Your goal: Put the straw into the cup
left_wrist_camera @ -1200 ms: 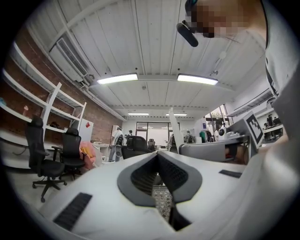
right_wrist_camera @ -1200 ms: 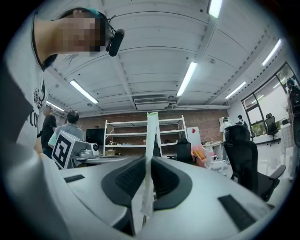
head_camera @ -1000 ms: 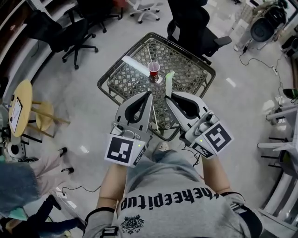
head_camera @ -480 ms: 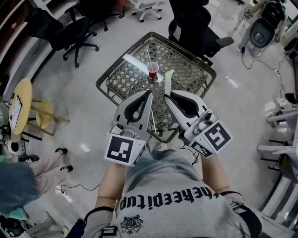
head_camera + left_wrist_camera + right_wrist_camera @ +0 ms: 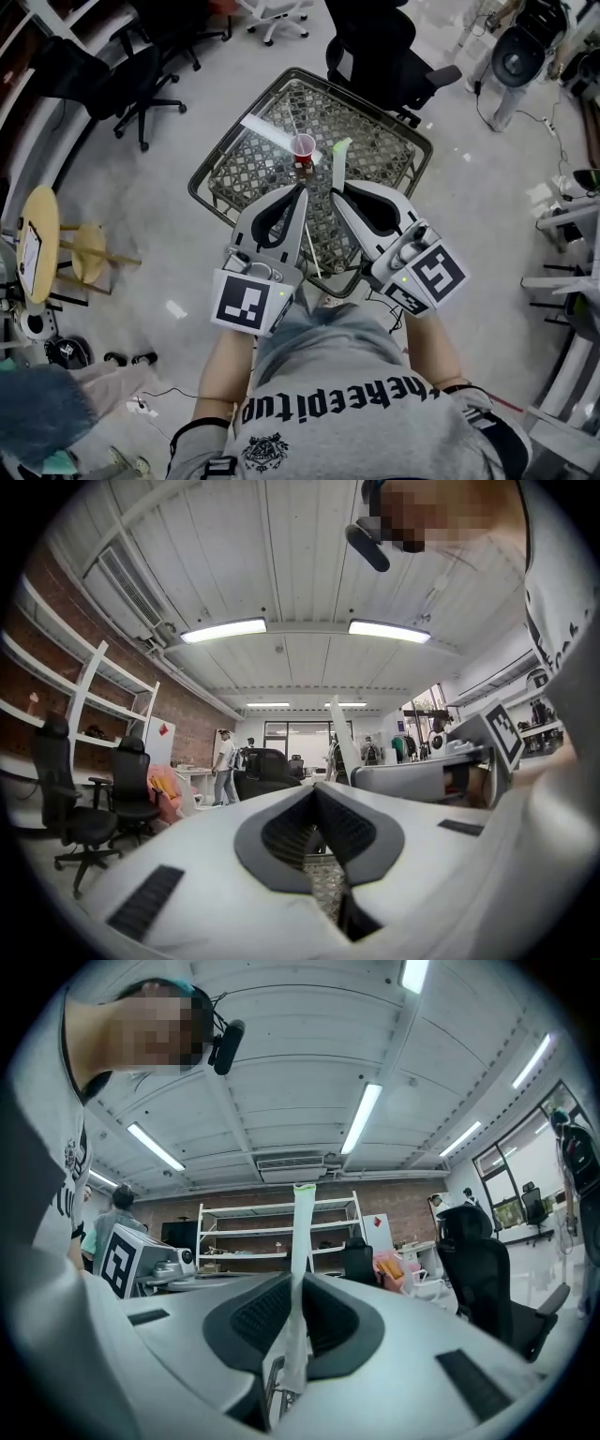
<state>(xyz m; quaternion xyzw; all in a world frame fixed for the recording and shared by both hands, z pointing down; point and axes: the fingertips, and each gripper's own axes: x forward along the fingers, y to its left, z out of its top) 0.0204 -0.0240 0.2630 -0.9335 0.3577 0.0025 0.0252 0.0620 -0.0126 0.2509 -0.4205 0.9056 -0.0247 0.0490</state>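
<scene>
Straw [image 5: 302, 1232], only a green-tipped sliver overhead, sits clamped in right gripper [image 5: 297, 1281] jaws; left gripper [image 5: 316, 789] jaws pressed together.

Open mesh ahead, cup mid-table
Bare table [image 5: 375, 150] right of cup [image 5: 303, 145]; flat white strip [image 5: 267, 132] lying left of it; black office chair [image 5: 375, 47] crowding the far edge.

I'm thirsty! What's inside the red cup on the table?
No straw stands in the red cup yet; its inside looks pale. Its bottom is too small to make out. The right tongs hold a wrapped straw.
</scene>
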